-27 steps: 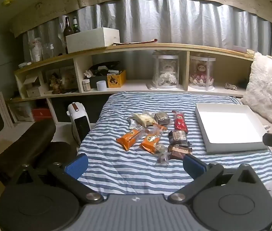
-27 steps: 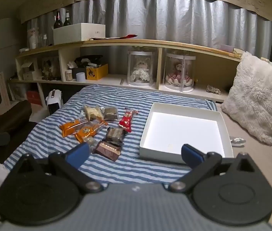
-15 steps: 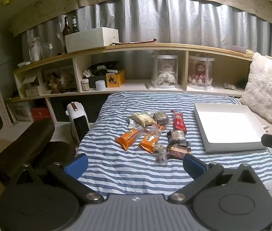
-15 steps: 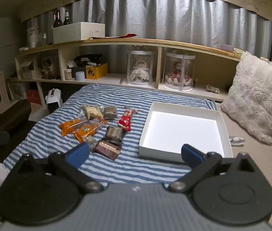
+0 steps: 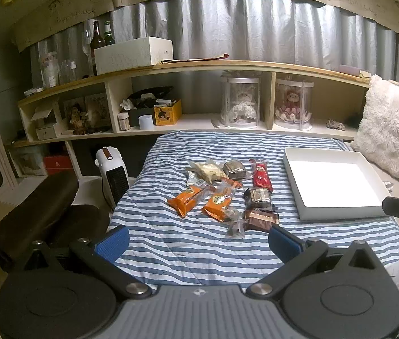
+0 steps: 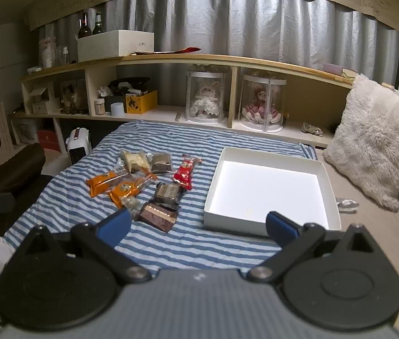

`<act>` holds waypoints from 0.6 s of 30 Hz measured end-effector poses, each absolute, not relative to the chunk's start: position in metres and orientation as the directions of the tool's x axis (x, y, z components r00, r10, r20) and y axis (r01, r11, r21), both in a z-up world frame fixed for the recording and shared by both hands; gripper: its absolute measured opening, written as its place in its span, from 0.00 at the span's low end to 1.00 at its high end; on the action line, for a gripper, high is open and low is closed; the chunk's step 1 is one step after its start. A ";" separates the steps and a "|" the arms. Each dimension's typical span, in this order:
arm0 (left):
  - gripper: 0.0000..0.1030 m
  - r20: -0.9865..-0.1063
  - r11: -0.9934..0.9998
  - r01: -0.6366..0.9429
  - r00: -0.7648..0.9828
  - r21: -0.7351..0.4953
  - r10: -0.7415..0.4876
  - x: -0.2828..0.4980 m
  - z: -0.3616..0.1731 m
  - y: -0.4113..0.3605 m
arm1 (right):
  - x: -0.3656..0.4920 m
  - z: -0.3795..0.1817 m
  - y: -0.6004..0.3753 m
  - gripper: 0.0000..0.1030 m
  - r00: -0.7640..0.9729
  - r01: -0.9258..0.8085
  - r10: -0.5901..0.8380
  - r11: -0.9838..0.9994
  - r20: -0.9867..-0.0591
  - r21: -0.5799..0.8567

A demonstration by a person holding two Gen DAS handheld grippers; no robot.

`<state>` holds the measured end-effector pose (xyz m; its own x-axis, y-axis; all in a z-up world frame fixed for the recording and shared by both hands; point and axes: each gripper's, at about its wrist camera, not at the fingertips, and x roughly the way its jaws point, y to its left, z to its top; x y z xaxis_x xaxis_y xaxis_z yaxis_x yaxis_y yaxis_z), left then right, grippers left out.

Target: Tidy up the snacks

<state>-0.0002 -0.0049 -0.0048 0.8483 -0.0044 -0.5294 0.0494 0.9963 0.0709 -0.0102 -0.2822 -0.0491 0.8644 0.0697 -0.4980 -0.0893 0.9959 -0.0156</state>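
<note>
left gripper point(image 5: 198, 238) jaws spread wide, nothing between the blue pads, hanging above the near edge of the striped blanket point(image 5: 171, 243). right gripper point(image 6: 198, 226) same: wide apart, holding nothing, above the blanket's near edge with its right pad over the front rim of the white box point(image 6: 267, 186).

snack pile sits mid-blanket, left of the box and apart from it. left view: two orange packets point(image 5: 188, 199) side by side, a pale snack bag point(image 5: 207, 169) and a dark square packet point(image 5: 234, 168) behind them, red packet point(image 5: 261, 176) nearest the box, a dark clear-wrapped packet point(image 5: 258, 197) in front of it, brown bar point(image 5: 261, 219) closest to the tool, and a small clear-wrapped sweet point(image 5: 234, 223) touching the bar, contents probably dark but too small to tell.

right view shows the box interior fully: bare, brightly lit, open top. left view sees it obliquely at the right.

left view only: white heater point(image 5: 113, 173) on the floor beside the bed, dark bolster point(image 5: 30, 212) at left, the other gripper's body at the right edge. right view only: most of the fluffy cushion point(image 6: 374, 138) right of the box, a crumpled wrapper point(image 6: 346, 204) beside the box. both show the shelf point(image 5: 199, 66) with two cased dolls behind the bed.
</note>
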 end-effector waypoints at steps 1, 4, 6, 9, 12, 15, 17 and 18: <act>1.00 -0.530 0.996 0.050 0.848 0.071 -0.005 0.000 -0.005 -0.005 | -0.010 -0.049 -0.282 0.99 0.864 -0.089 0.069 0.996 -0.498 -0.016; 1.00 -0.532 0.996 0.053 0.847 0.068 -0.009 0.000 -0.007 -0.004 | -0.010 -0.049 -0.282 0.99 0.864 -0.089 0.069 0.996 -0.499 -0.016; 1.00 -0.532 0.996 0.055 0.847 0.066 -0.012 0.000 -0.008 -0.005 | -0.010 -0.049 -0.282 0.99 0.864 -0.089 0.069 0.996 -0.499 -0.017; 1.00 -0.533 0.996 0.055 0.846 0.066 -0.012 0.000 -0.007 -0.005 | -0.011 -0.050 -0.283 0.99 0.863 -0.090 0.069 0.996 -0.500 -0.018; 1.00 -0.533 0.996 0.054 0.846 0.064 -0.012 0.000 -0.007 -0.004 | -0.011 -0.050 -0.283 0.99 0.863 -0.089 0.069 0.996 -0.501 -0.017; 1.00 -0.533 0.996 0.055 0.846 0.066 -0.011 0.001 -0.007 -0.004 | -0.012 -0.051 -0.283 0.99 0.863 -0.089 0.068 0.996 -0.501 -0.018; 1.00 -0.534 0.996 0.055 0.845 0.064 -0.012 0.001 -0.006 -0.004 | -0.012 -0.051 -0.283 0.99 0.863 -0.089 0.069 0.996 -0.501 -0.017; 1.00 -0.534 0.996 0.055 0.845 0.063 -0.013 0.001 -0.006 -0.004 | -0.012 -0.051 -0.283 0.99 0.863 -0.089 0.068 0.996 -0.501 -0.018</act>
